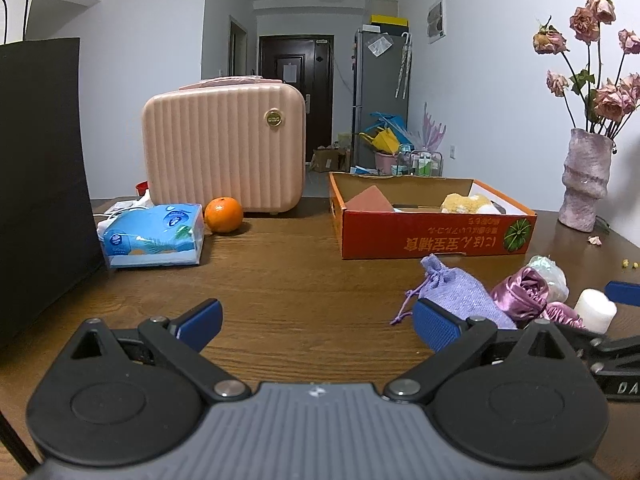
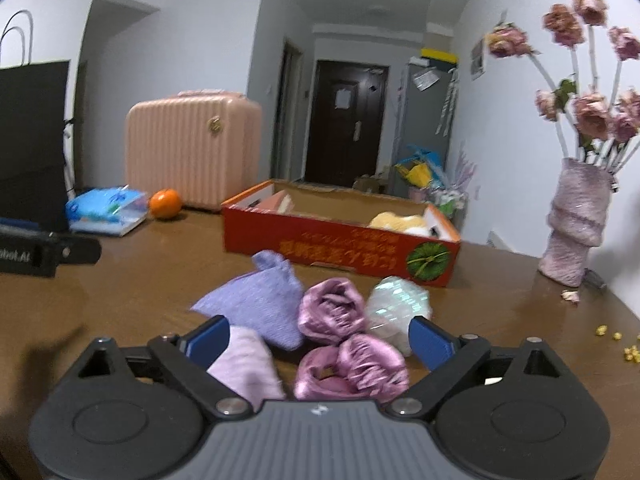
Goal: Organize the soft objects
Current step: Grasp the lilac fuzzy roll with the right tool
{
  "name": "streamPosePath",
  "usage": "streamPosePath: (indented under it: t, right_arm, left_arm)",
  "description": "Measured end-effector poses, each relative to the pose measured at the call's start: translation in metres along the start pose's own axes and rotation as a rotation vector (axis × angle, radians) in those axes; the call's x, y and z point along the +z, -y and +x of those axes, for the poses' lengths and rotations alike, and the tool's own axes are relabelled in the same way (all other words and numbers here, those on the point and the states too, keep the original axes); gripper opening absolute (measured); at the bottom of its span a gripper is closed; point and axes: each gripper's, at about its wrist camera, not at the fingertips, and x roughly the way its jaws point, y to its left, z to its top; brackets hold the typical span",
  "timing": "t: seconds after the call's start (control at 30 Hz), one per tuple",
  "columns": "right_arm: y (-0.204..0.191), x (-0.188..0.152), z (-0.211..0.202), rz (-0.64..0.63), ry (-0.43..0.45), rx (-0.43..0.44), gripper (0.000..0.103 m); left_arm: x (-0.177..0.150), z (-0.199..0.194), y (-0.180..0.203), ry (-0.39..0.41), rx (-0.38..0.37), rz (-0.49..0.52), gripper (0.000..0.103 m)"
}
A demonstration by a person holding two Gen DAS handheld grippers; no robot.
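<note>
Several soft things lie in a cluster on the brown table point(image 2: 152, 280): a lavender drawstring pouch point(image 2: 256, 304), two pink satin pieces point(image 2: 332, 310) point(image 2: 352, 368), a pale pink cloth point(image 2: 244, 364) and a shiny white bundle point(image 2: 396, 304). My right gripper point(image 2: 318, 326) stands open around the near side of this cluster, and its pads do not press on anything. Beyond it sits an orange cardboard box point(image 2: 340, 244) with a yellow plush point(image 2: 400, 222) inside. My left gripper point(image 1: 316, 312) is open over bare table, with the pouch point(image 1: 460, 292) just past its right finger.
A pink suitcase point(image 1: 224, 152), an orange point(image 1: 223, 214) and a blue tissue pack point(image 1: 154, 234) stand at the back left. A black paper bag point(image 1: 40, 180) rises at the far left. A vase of dried roses point(image 2: 572, 224) stands at the right, with yellow crumbs point(image 2: 624, 350) near it.
</note>
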Motion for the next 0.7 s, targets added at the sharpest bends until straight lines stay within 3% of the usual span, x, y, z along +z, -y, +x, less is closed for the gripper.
streamPosePath:
  t: [0.47,0.7]
  right_arm:
    - [-0.031,-0.005,0.031,-0.039,-0.101,0.101,0.084]
    - [-0.031,-0.008,0.041,-0.022,-0.135,0.137,0.064]
  left_arm:
    - [-0.007,0.0,-0.016,0.01,0.044,0.067,0.103]
    - [-0.007,-0.001,-0.015,0.009,0.04,0.067,0.103]
